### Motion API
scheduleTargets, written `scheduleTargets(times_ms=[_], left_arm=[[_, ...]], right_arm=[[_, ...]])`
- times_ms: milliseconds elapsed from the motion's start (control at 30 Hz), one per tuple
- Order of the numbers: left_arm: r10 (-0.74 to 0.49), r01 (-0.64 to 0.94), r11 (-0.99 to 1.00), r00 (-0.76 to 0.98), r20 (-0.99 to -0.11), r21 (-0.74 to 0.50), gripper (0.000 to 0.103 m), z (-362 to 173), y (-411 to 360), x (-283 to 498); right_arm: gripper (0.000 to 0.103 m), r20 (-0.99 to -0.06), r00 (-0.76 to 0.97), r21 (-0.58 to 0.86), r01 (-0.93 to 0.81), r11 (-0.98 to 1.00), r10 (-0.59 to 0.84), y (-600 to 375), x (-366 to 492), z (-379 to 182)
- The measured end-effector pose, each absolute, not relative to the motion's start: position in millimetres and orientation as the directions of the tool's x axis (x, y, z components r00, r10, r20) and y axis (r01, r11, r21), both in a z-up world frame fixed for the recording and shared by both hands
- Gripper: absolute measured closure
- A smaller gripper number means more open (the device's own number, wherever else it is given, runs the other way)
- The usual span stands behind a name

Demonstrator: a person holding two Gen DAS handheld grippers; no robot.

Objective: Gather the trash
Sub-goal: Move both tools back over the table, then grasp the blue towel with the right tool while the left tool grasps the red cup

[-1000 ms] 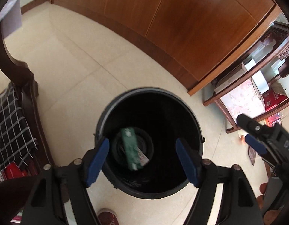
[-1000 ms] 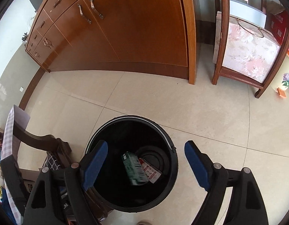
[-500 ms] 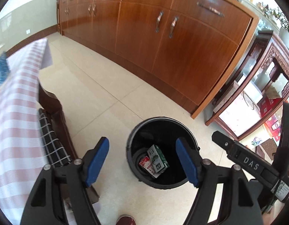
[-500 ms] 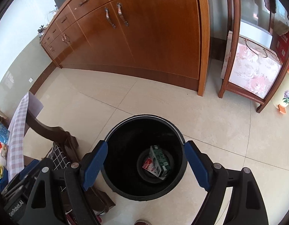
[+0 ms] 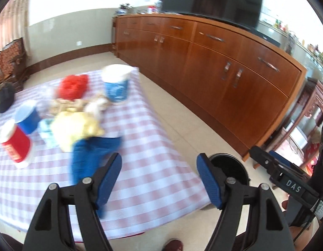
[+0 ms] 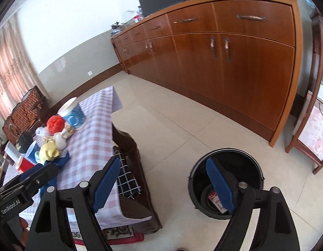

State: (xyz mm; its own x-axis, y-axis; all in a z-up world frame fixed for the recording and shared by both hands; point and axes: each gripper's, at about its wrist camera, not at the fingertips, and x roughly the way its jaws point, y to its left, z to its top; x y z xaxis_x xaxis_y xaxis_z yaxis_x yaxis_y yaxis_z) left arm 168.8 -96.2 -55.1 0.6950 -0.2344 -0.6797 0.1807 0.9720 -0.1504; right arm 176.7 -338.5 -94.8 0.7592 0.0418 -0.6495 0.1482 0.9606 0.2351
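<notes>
Trash on table: I see a blurred heap on the checked cloth of the table (image 5: 144, 167) — a yellow crumpled wrapper (image 5: 75, 128), a blue wrapper (image 5: 92, 152) just beside it, a red bag (image 5: 72, 86) farther back.
Cabinet (image 6: 234, 62): wooden, it runs along the far wall.
Bin (image 6: 226, 179): black, on the floor right of the table, with a red-and-white packet (image 6: 214, 198) at its bottom.
Cups: a blue-and-white tub (image 5: 116, 84) at the far edge; a red cup (image 5: 16, 144) and a blue cup (image 5: 27, 117) on the left.
Left hand-held gripper (image 5: 159, 179): I hold it released over the near table edge, nothing between its pads.
Right hand-held gripper (image 6: 163, 185): released, empty, above the floor between table and bin.
</notes>
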Motion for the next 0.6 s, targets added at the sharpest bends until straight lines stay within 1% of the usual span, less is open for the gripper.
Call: scheduleTargets(times_ms=[167, 367, 600], left_arm=[[-0.116, 0.043, 0.991, 0.739, -0.664, -0.126, 0.026, -52.6, -24.2, 161.1], [-0.007, -0.105, 0.986, 0.744, -0.668, -0.127, 0.026, -67.8, 46.3, 155.5], [0.052, -0.199, 0.970, 0.731, -0.680, -0.140, 0.026, -88.9, 95.3, 156.8]], right_arm=[[0.017, -0.623, 0.769, 0.251, 0.025, 0.968, 0.142, -277.2, 185.8, -83.3], [0.017, -0.621, 0.747, 0.246, -0.101, 0.964, 0.237, -208.4, 198.2, -79.3], [0.017, -0.645, 0.700, 0.249, -0.188, 0.950, 0.307, -150.2, 211.2, -89.7]])
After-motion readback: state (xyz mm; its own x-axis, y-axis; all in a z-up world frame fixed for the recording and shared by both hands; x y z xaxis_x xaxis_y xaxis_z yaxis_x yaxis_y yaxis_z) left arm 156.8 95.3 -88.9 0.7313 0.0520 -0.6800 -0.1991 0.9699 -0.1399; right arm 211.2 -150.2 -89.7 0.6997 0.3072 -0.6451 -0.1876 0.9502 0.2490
